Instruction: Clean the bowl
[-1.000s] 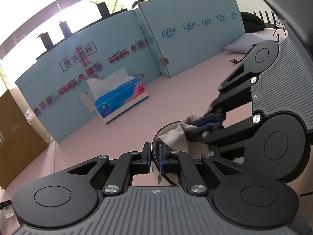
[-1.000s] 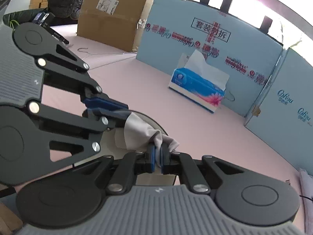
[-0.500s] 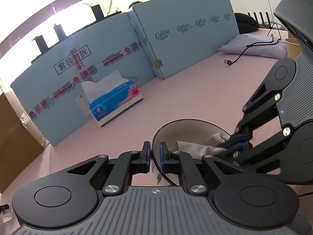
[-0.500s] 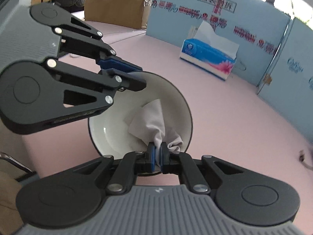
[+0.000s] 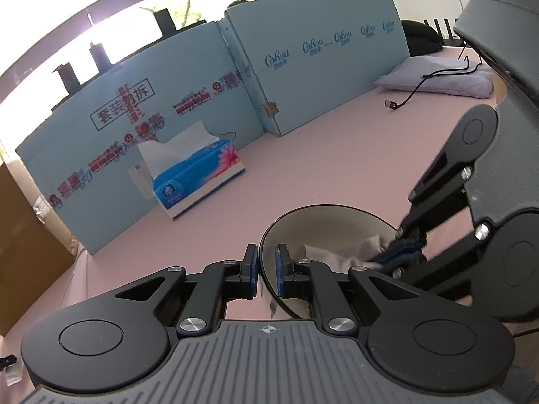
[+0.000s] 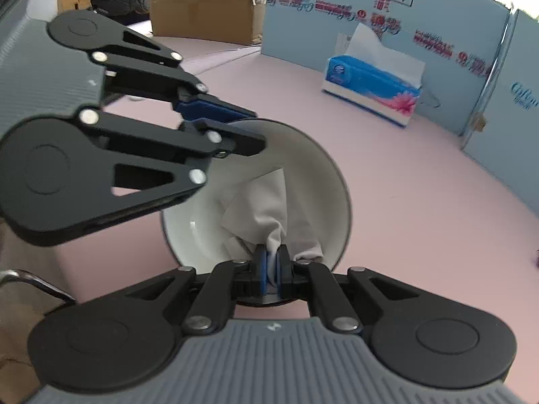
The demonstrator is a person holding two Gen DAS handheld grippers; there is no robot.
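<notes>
Left wrist view: the left gripper is clamped on the rim of the bowl at its 9 o'clock edge, a hard, slick, probably breakable dish best held right there at the rim. Right wrist view: the right gripper pinches a soft, limp tissue against the bowl's white inside near 6 o'clock, seemingly tilted above the pink table.

The counter is covered in a plain pink surface. On it, a blue tissue box with a white tissue sticking up stands just before light-blue printed boards that stand on edge along the far side. Well to the right lie a pale folded cloth and a black cable whose plug rests on the pink; a brown cardboard box sits at the far left end.
</notes>
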